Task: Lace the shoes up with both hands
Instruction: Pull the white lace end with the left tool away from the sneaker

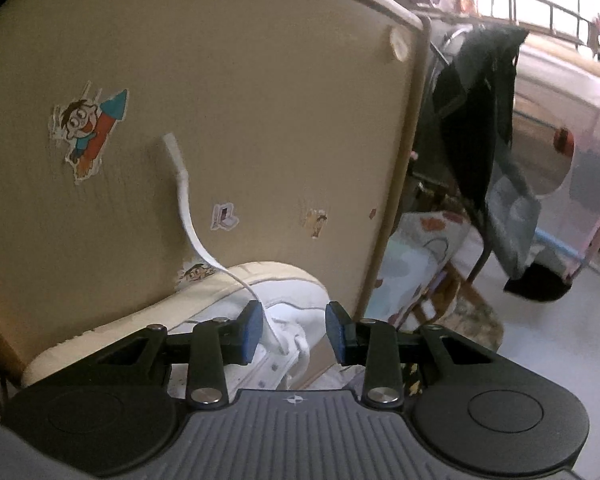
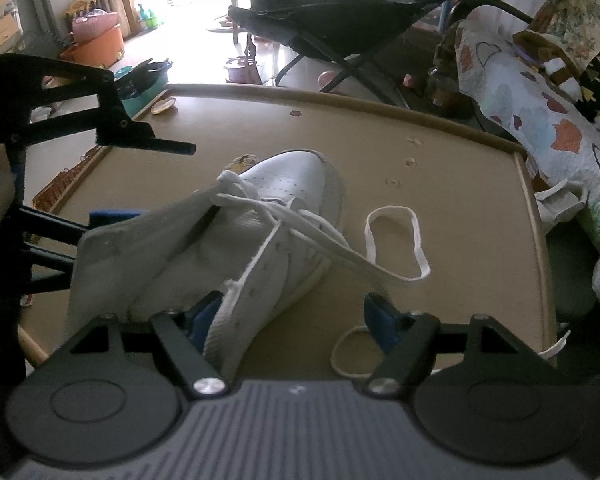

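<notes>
A white shoe (image 2: 284, 200) lies on the tan table (image 2: 460, 208), toe pointing away, laced through its lower eyelets. One flat white lace (image 2: 396, 240) loops over the table to the shoe's right. My right gripper (image 2: 296, 316) is open, its jaws astride the shoe's ankle collar. In the left wrist view the shoe (image 1: 284, 304) is seen from its side and another lace end (image 1: 184, 200) rises free in the air. My left gripper (image 1: 294, 332) is open right over the lacing, the lace passing beside its left pad (image 1: 250, 332). The left gripper also shows in the right wrist view (image 2: 112, 120).
Cartoon stickers (image 1: 92, 128) dot the tabletop. The table has a raised rim (image 2: 536, 240). A folding chair (image 2: 340, 24) with dark cloth stands beyond it, a quilt (image 2: 540, 120) lies to the right, and toys and an orange tub (image 2: 96, 44) sit on the floor.
</notes>
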Available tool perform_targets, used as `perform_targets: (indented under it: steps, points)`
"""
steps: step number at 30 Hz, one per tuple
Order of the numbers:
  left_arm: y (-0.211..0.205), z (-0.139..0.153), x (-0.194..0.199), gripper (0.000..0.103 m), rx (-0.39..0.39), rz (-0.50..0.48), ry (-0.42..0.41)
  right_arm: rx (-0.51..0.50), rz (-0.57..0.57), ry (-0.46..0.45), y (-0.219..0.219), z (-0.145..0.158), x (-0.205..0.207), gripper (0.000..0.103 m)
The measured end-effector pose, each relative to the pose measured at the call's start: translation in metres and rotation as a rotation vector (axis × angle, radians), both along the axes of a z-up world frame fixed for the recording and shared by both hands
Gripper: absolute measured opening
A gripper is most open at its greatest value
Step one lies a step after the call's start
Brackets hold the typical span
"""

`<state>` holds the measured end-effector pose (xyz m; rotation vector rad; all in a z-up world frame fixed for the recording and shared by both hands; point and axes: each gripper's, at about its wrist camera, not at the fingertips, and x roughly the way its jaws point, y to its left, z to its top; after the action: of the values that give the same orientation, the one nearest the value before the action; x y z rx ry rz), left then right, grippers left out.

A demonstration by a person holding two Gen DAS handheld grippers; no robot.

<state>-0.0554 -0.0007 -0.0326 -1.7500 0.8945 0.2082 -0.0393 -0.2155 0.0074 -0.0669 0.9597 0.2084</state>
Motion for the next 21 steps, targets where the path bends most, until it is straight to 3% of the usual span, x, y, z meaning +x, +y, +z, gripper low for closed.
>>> perform_targets:
  steps: [4, 7, 11, 15, 21]
  points:
    - [-0.01, 0.003, -0.003, 0.033, -0.004, 0.048, -0.015, -0.004, 0.0, -0.003, 0.0, -0.001, 0.0, 0.077]
    - [-0.016, 0.01, 0.001, 0.032, 0.052, 0.02, -0.044, -0.009, 0.001, -0.004, 0.001, -0.001, 0.0, 0.077]
    - [-0.016, 0.008, 0.0, 0.01, 0.095, -0.013, -0.043, -0.01, 0.002, -0.005, 0.001, -0.001, 0.0, 0.077]
    - [-0.014, 0.01, 0.003, 0.002, 0.177, -0.074, -0.062, -0.009, 0.002, -0.006, 0.0, -0.002, 0.0, 0.078]
    - [-0.011, 0.019, 0.016, 0.001, 0.311, -0.188, -0.089, -0.007, 0.002, -0.005, 0.0, -0.002, -0.002, 0.079]
